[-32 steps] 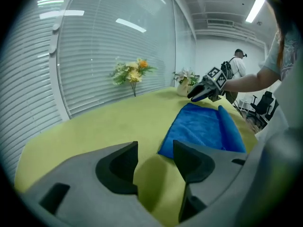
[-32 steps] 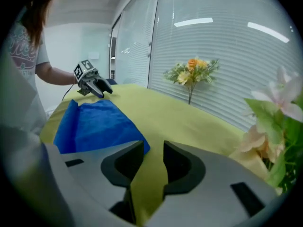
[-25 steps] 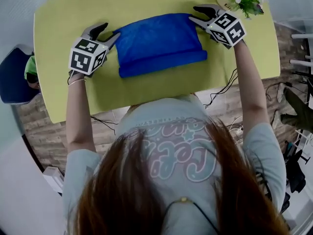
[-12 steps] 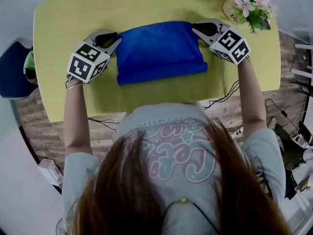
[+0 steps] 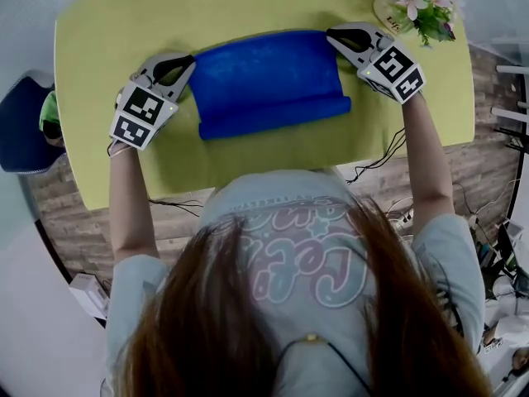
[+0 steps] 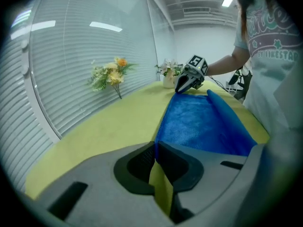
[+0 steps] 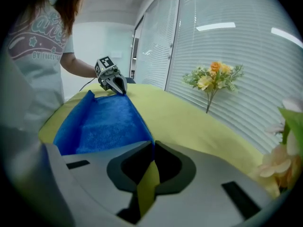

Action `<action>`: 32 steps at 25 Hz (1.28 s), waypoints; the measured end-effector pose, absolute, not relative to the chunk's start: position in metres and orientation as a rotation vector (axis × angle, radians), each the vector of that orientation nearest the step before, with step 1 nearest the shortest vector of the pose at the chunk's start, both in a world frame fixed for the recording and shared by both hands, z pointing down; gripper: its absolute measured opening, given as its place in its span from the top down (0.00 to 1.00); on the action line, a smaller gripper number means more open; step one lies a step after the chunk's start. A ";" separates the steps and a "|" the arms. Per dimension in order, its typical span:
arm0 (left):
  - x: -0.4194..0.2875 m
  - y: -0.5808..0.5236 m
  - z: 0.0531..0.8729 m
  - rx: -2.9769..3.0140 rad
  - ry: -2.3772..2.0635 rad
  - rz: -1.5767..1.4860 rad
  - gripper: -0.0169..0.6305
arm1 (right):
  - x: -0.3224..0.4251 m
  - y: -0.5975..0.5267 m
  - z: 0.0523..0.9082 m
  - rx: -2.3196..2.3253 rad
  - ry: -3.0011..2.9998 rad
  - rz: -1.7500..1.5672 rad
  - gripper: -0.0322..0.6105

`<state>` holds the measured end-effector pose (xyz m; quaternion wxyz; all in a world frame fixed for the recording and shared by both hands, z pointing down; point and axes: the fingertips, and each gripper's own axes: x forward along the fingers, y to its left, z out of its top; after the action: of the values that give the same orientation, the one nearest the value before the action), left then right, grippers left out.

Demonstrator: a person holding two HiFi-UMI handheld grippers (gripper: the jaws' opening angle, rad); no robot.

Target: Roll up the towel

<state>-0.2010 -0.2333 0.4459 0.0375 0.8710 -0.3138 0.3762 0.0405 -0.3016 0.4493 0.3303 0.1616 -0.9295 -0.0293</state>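
head view: left tongs (image 5: 188, 59), right tongs (image 5: 331, 34) just closed on towel (image 5: 264, 81) corners, flowers (image 5: 417, 2) nearby.

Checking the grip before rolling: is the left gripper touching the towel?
Touching. The left gripper view shows the left gripper with jaws just closed, their tips pinching a corner of the towel; no gap shows.

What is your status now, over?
Left tool, right tool just closed on far corners of blue towel. Near edge rolled. Flowers at far right, apart.
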 end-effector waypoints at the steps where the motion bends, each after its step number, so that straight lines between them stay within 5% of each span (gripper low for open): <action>1: -0.201 -0.233 0.444 2.698 -0.976 1.165 0.93 | 0.040 -0.302 0.447 0.427 -2.437 -0.101 0.91; 32: -0.191 -0.171 0.453 2.835 -0.621 1.486 0.93 | 0.055 -0.264 0.462 0.238 -2.287 -0.227 0.87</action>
<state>-0.1908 -0.1709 0.4528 -0.0594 0.8679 -0.1901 0.4551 0.0547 -0.2643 0.4618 0.4039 0.0941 -0.9055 -0.0899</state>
